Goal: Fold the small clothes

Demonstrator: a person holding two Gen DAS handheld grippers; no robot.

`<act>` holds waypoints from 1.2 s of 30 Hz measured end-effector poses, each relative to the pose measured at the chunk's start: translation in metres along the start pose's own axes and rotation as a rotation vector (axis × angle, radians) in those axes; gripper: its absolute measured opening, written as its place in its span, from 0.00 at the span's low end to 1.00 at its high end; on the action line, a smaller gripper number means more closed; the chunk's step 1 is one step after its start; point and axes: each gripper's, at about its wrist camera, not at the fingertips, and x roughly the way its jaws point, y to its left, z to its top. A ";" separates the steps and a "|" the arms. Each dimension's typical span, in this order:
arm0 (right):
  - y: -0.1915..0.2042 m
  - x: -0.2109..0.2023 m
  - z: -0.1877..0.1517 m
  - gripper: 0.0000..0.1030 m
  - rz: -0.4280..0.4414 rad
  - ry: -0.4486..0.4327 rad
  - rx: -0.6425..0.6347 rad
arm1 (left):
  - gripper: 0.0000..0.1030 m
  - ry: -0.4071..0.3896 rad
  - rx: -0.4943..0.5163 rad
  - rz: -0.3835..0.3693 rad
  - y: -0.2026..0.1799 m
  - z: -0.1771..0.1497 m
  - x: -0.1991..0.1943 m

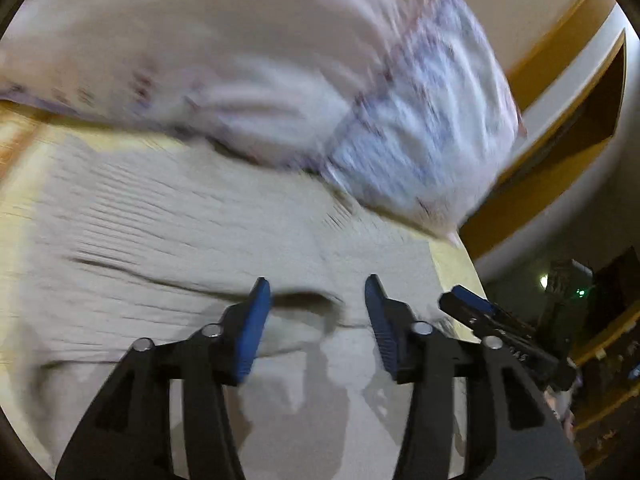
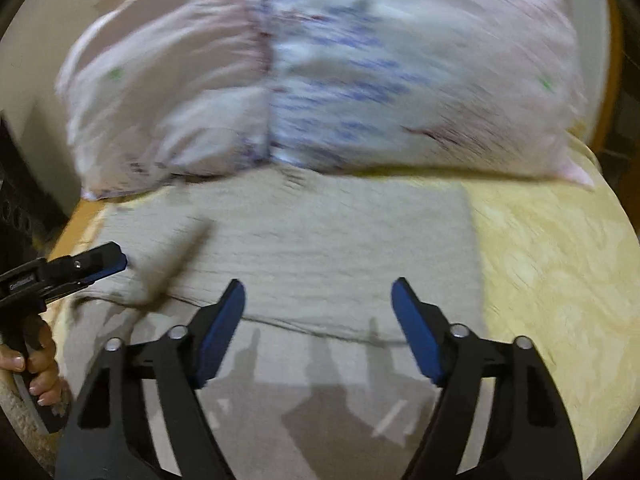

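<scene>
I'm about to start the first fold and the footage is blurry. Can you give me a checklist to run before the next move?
1. Left tool open, empty: ok.
2. Right tool open, empty: ok.
3. Beige cloth spread on the bed: ok.
4. Cloth smooth: not ok, a crease crosses the near part.
5. Pillows off the cloth: cannot tell, they meet its far edge.
6. Cloth's corners located: cannot tell, blur.

left hand-held gripper [image 1: 318, 296]: black arms | blue pads | silver rivets | right hand-held gripper [image 2: 318, 300]: same

Pale yellow bedsheet [image 2: 540, 264]; patterned pillow [image 2: 320, 72]; beige wall [image 1: 516, 0]; wooden trim [image 1: 560, 32]
</scene>
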 end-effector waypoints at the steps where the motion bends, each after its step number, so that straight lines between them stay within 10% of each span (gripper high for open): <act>1: 0.017 0.002 0.006 0.64 0.033 -0.007 -0.044 | 0.49 -0.026 -0.020 0.031 0.012 0.001 -0.011; 8: 0.135 0.043 0.019 0.55 0.121 0.009 -0.374 | 0.46 0.007 -0.218 0.193 0.087 -0.008 -0.022; 19: 0.223 0.115 0.002 0.54 0.062 0.069 -0.603 | 0.35 -0.023 -0.286 0.149 0.107 -0.020 -0.030; 21: 0.225 0.119 0.000 0.40 0.071 0.059 -0.608 | 0.35 -0.026 -0.285 0.147 0.107 -0.021 -0.030; 24: 0.223 0.112 0.005 0.06 0.092 0.039 -0.570 | 0.35 -0.027 -0.282 0.148 0.108 -0.022 -0.030; 29: 0.184 0.088 0.029 0.05 0.106 -0.048 -0.357 | 0.35 -0.028 -0.272 0.149 0.107 -0.022 -0.030; 36: 0.032 0.013 0.029 0.05 0.066 -0.174 0.170 | 0.35 -0.032 -0.260 0.150 0.106 -0.023 -0.029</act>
